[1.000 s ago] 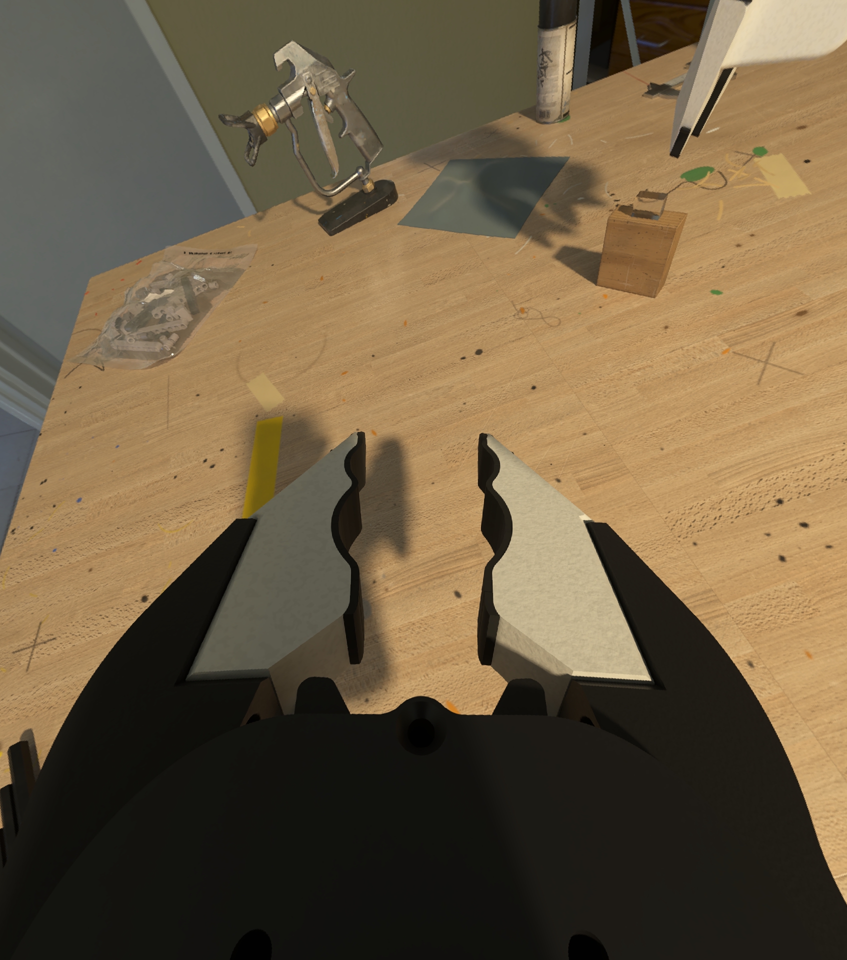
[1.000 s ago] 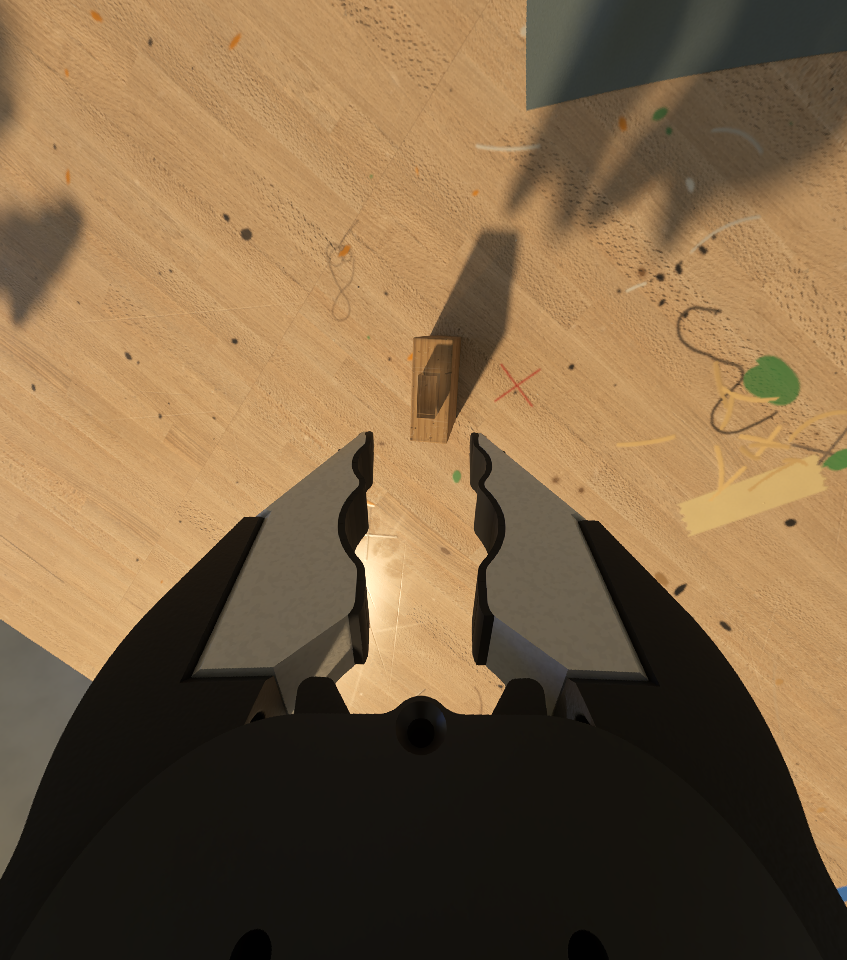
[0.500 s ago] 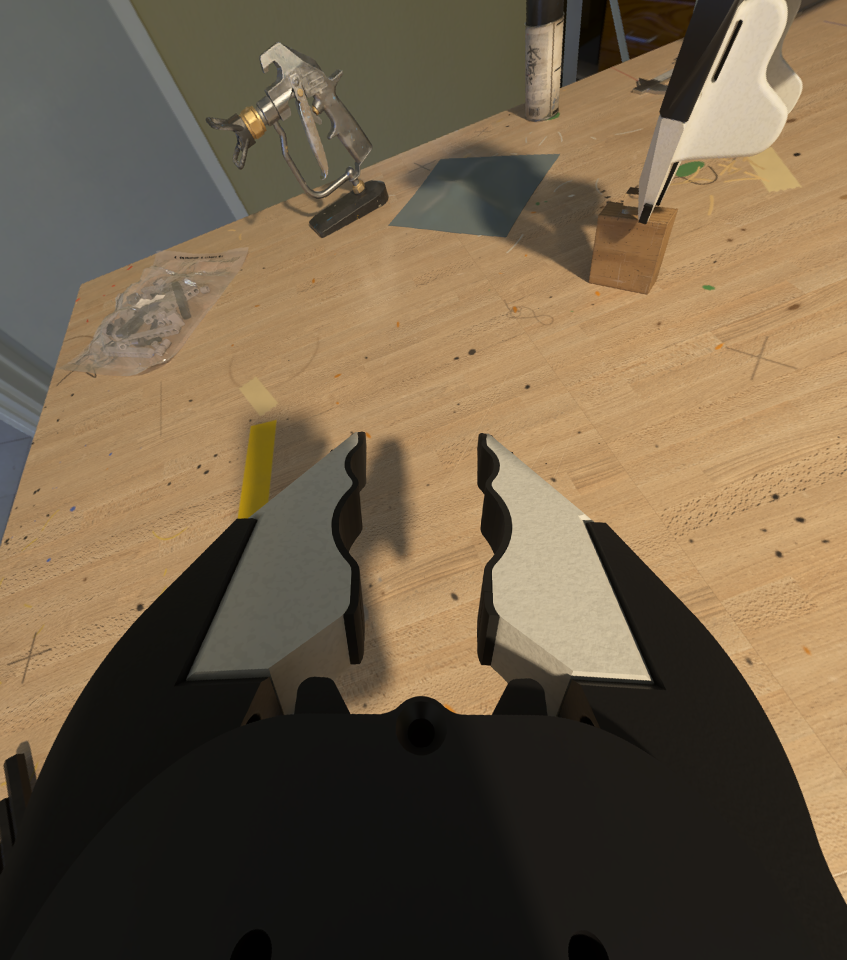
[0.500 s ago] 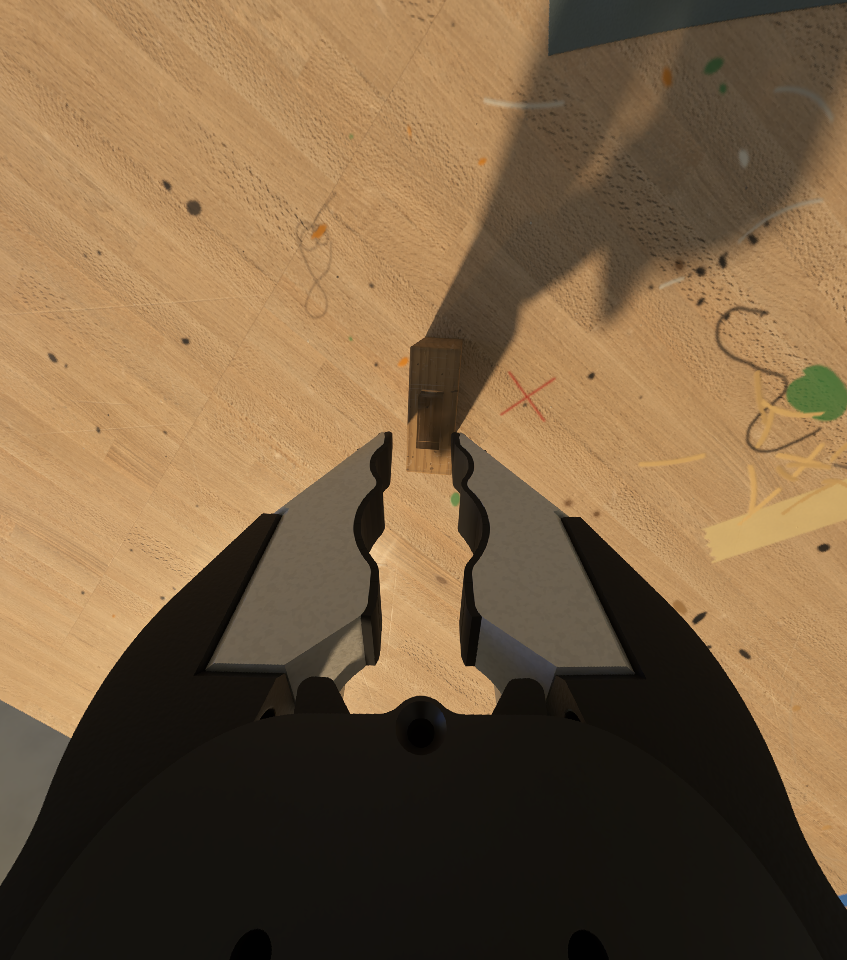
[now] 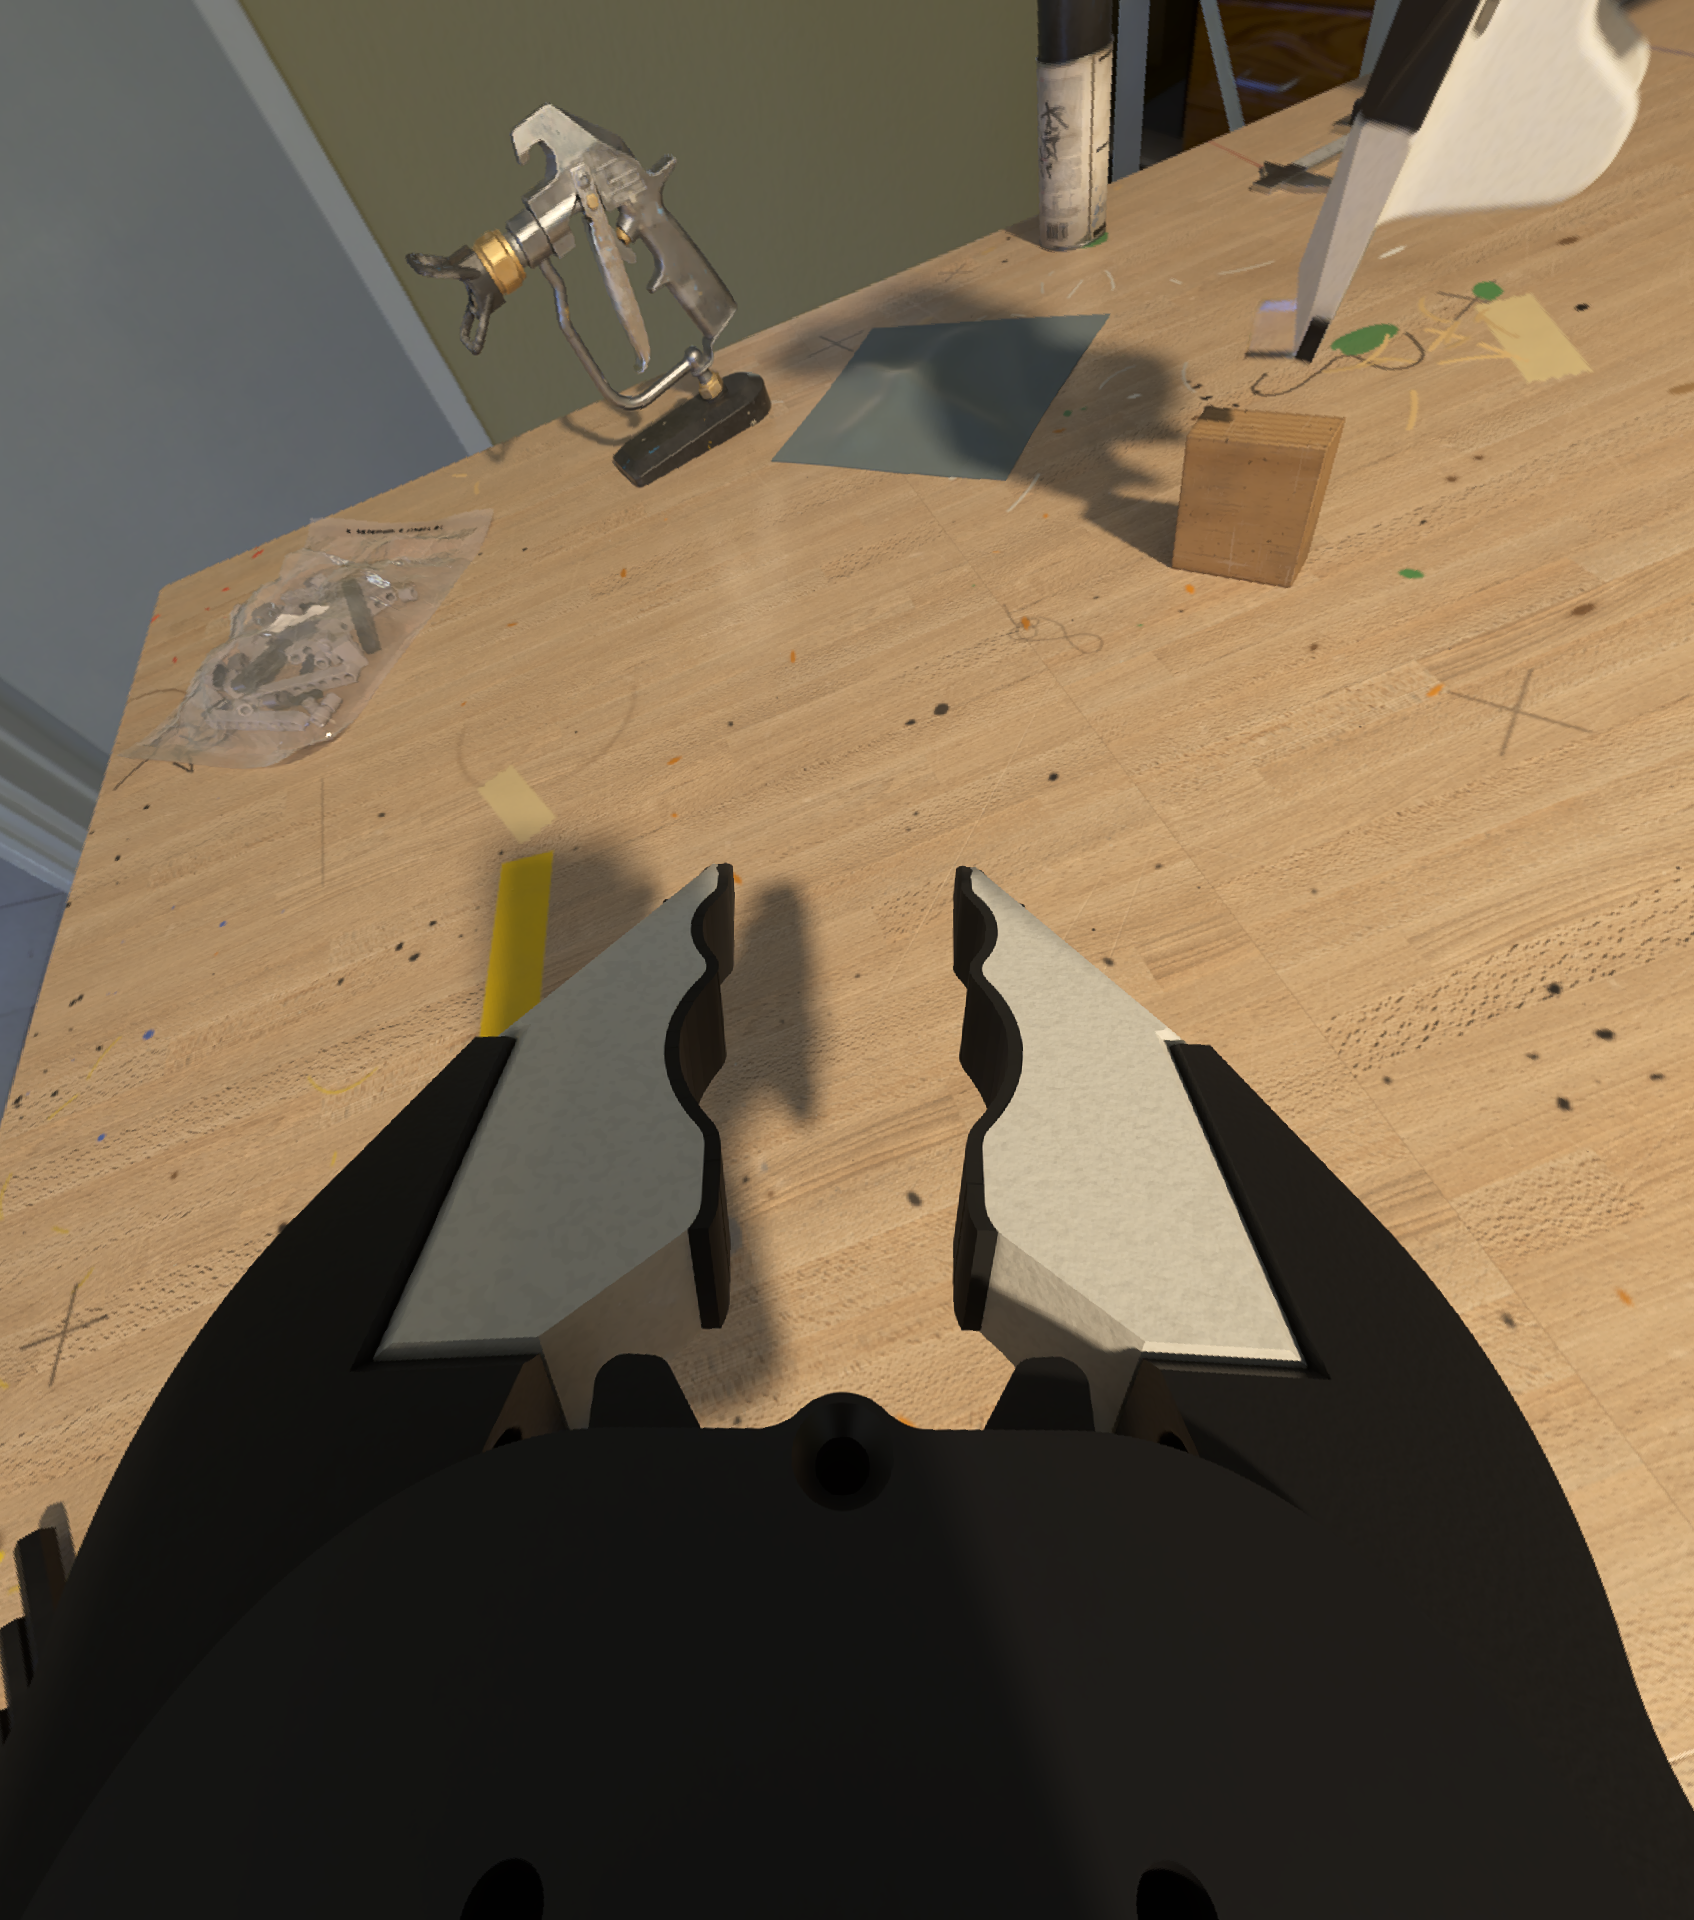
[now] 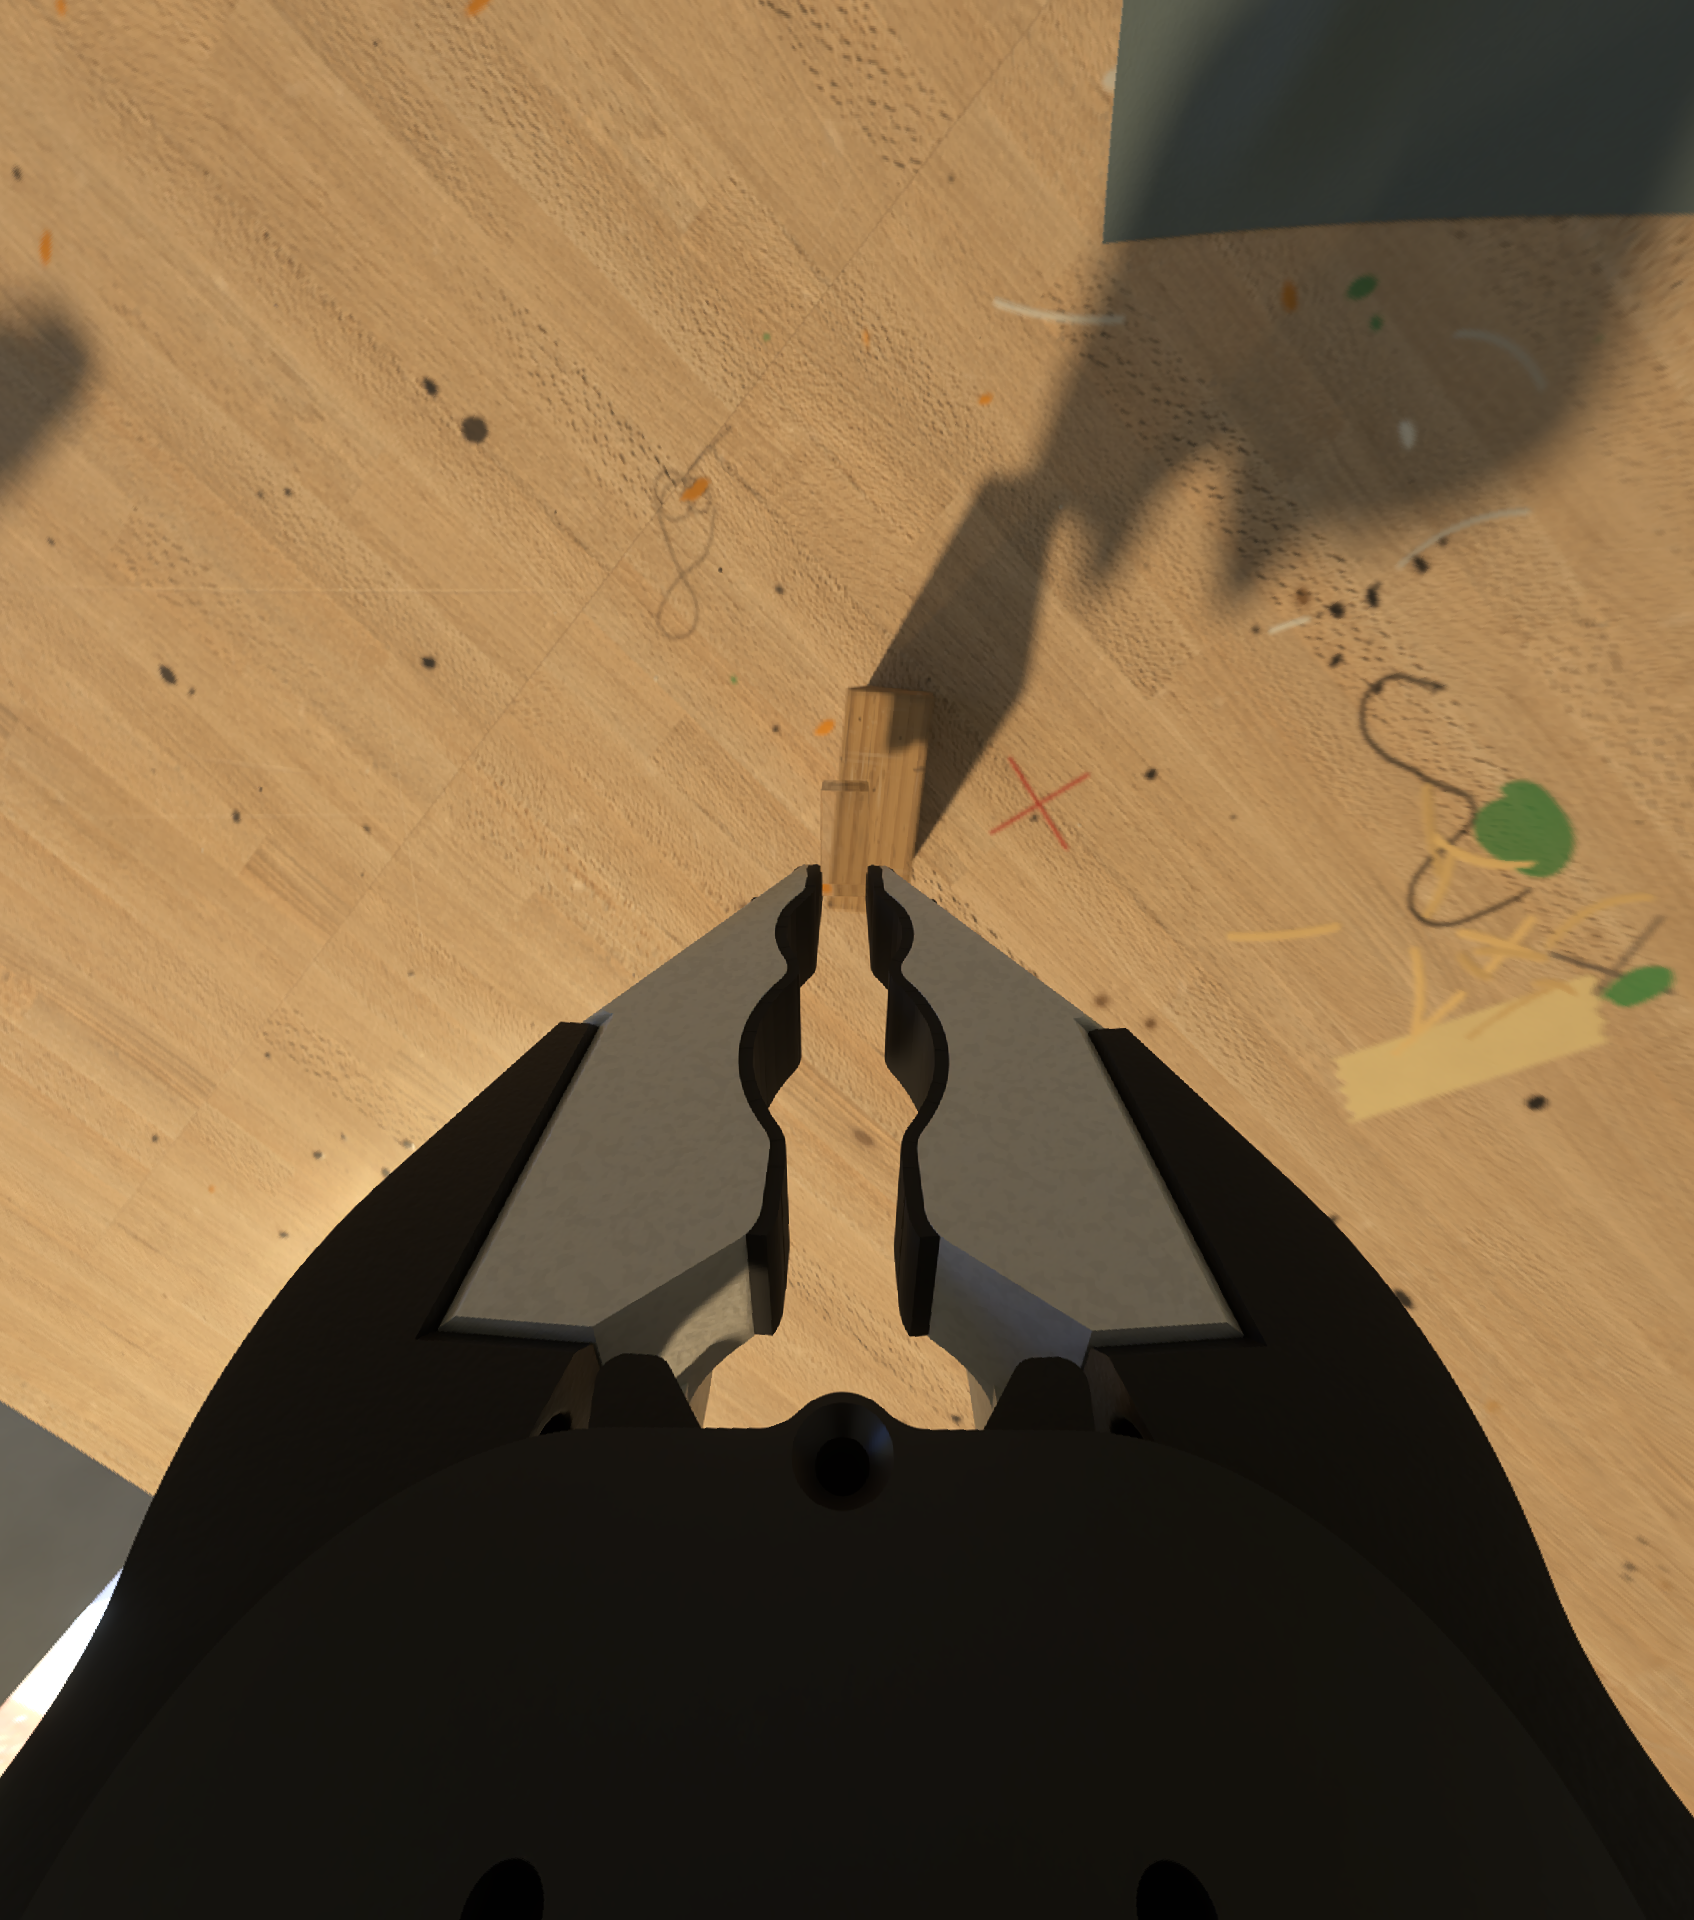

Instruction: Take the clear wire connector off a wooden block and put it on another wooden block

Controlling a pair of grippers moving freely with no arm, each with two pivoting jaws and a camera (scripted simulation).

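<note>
1. Grey-faced fingers of the right hand-held gripper (image 6: 843,883) stand narrow, with only a slim gap at the tips
2. Pinched there, as far as the left wrist view shows, is the clear wire connector (image 5: 1276,335), a pale see-through patch just beside the fingertip and above the counter (image 6: 407,727)
3. Directly ahead and below lies the wooden block (image 6: 874,758), long axis in line with the fingers; its top looks bare
4. Well apart, the left hand-held gripper (image 5: 843,883) hangs wide and empty, so the right one is nearer
5. Hard to make out: the connector's outline and own axis, since it is transparent. No second block shows in either view
</note>
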